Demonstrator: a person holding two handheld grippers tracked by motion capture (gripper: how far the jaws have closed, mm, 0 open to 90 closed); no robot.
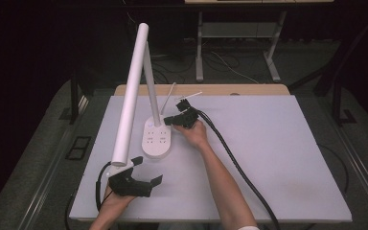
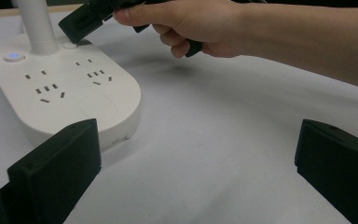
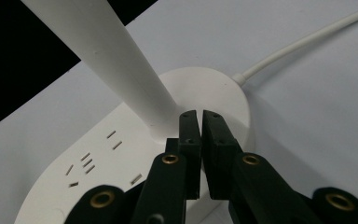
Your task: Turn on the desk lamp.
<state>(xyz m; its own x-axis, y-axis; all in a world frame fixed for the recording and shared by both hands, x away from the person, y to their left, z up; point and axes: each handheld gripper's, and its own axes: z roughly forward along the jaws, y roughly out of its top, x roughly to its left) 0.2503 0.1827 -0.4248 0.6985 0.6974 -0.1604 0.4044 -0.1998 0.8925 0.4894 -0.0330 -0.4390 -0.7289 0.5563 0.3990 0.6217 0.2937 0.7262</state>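
A white desk lamp stands on the grey table, and its oval base (image 1: 156,140) carries two groups of sockets. A long white tube (image 1: 132,91) leans out from the post toward the front left. My right gripper (image 1: 167,120) is shut with nothing in it, its tips (image 3: 200,116) resting on the base right beside the post (image 3: 121,70). In the left gripper view those tips (image 2: 77,23) hover at a small round button (image 2: 69,45), and another button (image 2: 13,56) glows blue. My left gripper (image 1: 147,170) is open near the front left edge, its jaws wide apart (image 2: 196,163) before the base (image 2: 74,98).
A thin white cable (image 3: 307,42) runs from the back of the base. A thick black cable (image 1: 235,163) trails from the right gripper across the table to the front. Another table's legs (image 1: 200,48) stand behind. Open grey tabletop (image 1: 278,153) lies to the right.
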